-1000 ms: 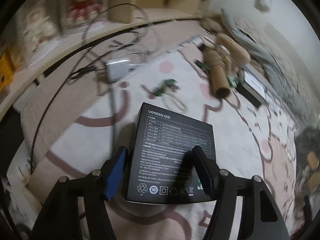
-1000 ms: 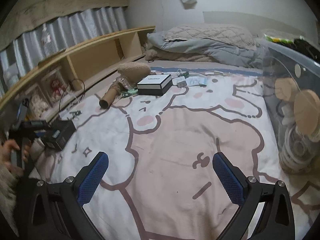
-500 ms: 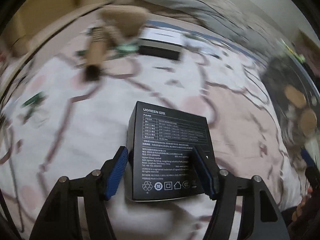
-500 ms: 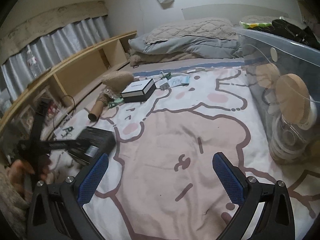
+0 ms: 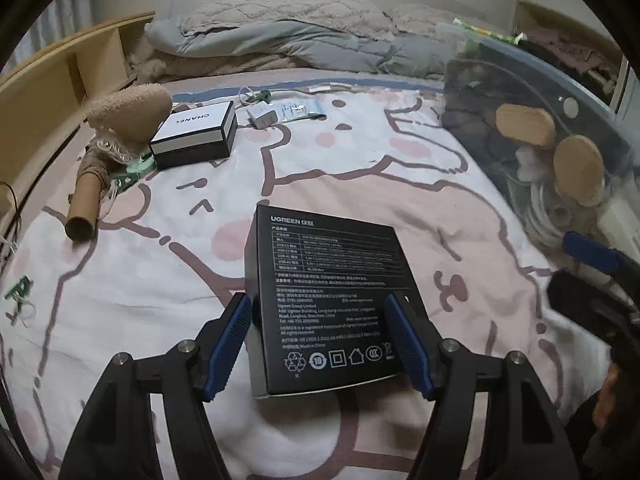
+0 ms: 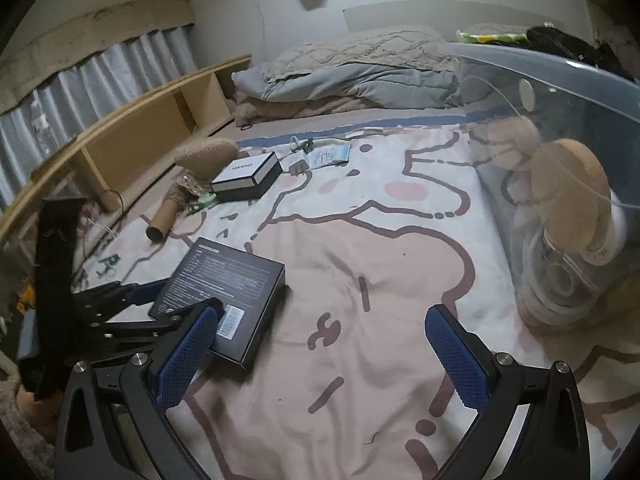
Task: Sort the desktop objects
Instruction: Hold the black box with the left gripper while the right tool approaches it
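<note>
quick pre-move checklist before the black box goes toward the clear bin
1. Black UGREEN box sits between the left gripper fingers: ok.
2. Box level in the grip: not ok, it tilts in the right wrist view, one end low over the bedsheet.
3. Right gripper open and holding nothing: ok.
4. Path over the sheet from box to clear bin: ok, nothing lies between.
5. Room inside the bin: cannot tell, wooden-lidded jars and cables already fill the visible side.
6. Chanel box and cardboard tube well away from the move: ok.
</note>
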`<action>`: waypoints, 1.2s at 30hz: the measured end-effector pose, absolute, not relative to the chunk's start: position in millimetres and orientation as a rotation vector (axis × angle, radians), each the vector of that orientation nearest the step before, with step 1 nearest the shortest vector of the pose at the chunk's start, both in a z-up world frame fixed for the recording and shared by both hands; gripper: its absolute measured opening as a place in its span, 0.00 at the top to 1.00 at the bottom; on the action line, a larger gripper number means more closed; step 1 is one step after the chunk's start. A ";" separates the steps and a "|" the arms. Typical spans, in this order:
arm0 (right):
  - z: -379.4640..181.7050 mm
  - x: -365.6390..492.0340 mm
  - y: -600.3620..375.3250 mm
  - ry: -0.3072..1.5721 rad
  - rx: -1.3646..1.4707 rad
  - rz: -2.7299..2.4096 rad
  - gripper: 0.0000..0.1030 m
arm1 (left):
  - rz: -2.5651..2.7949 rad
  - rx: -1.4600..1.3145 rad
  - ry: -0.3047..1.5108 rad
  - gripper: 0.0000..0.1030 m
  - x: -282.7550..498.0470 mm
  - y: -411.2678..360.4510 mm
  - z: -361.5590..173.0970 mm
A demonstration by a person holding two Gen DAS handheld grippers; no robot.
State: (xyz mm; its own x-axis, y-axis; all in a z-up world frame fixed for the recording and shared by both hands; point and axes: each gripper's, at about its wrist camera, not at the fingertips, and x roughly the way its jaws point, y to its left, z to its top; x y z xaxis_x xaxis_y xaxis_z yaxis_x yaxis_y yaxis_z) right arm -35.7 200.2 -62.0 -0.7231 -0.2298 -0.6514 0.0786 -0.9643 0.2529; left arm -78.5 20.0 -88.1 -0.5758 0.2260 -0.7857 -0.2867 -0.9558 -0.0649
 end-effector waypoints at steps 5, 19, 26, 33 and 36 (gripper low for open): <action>-71.6 -50.0 198.5 -0.266 1.130 -2.798 0.00 | 2.492 -1.275 -0.063 0.34 -72.2 5.9 -95.8; -113.9 -87.6 182.4 0.025 1.366 -2.728 0.00 | 2.572 -1.345 -0.297 0.34 -85.7 -46.9 -99.3; -123.0 -83.8 177.0 -0.042 1.422 -2.644 0.00 | 2.435 -1.364 -0.349 0.34 -85.8 -35.8 -106.3; -115.4 -77.6 183.8 -0.108 1.431 -2.617 0.00 | 2.346 -1.313 -0.329 0.34 -78.9 -14.0 -106.0; -110.9 -75.0 197.7 -0.165 1.458 -2.616 0.00 | 2.268 -1.312 -0.366 0.34 -76.3 -6.3 -109.4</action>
State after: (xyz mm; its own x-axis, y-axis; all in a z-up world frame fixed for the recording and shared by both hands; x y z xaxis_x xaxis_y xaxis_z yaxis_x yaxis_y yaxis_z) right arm -75.0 197.7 -110.9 -0.5198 -0.1770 -0.8357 0.0708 -0.9839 0.1643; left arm -76.3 -6.3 -109.4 -0.4171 0.5370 -0.7332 -0.2789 -0.8435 -0.4591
